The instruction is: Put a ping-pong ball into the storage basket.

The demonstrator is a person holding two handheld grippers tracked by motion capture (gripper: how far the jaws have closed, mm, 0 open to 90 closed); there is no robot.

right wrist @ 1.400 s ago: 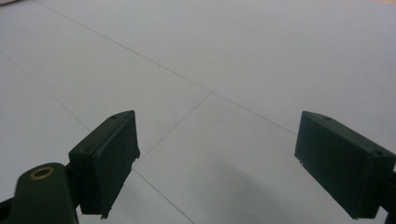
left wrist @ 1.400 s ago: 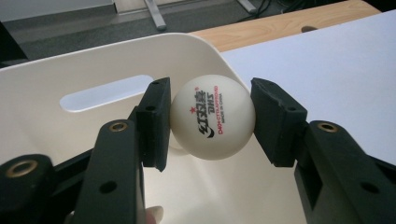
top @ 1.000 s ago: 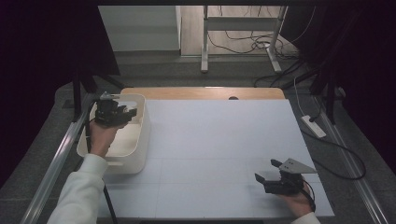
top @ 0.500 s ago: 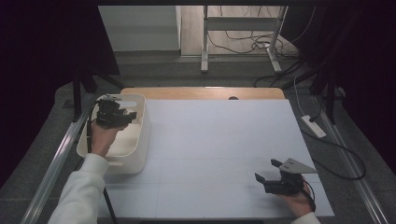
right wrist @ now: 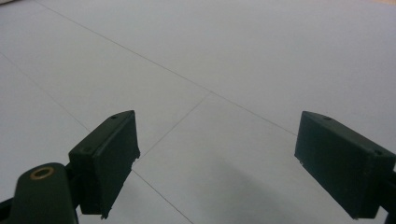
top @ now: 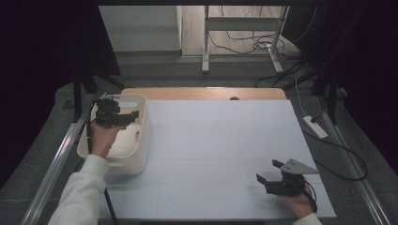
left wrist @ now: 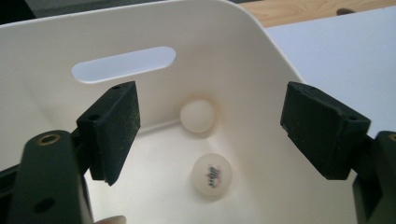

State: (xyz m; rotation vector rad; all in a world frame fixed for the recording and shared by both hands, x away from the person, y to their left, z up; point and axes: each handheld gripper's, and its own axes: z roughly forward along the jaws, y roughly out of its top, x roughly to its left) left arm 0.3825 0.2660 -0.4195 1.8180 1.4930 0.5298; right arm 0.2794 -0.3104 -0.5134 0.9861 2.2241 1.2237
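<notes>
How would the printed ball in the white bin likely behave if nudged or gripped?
The printed ball looks like a table-tennis ball, so probably very light and hollow. Being round and smooth, it would likely roll across the bin floor toward the plain ball, and might slip from the pads.

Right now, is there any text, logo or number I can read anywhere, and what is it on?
Ball in the bin: a small red and dark printed mark, too blurred to read.
Second ball: no print on the side that shows.
Bin, table, left gripper and right gripper: no text.
</notes>
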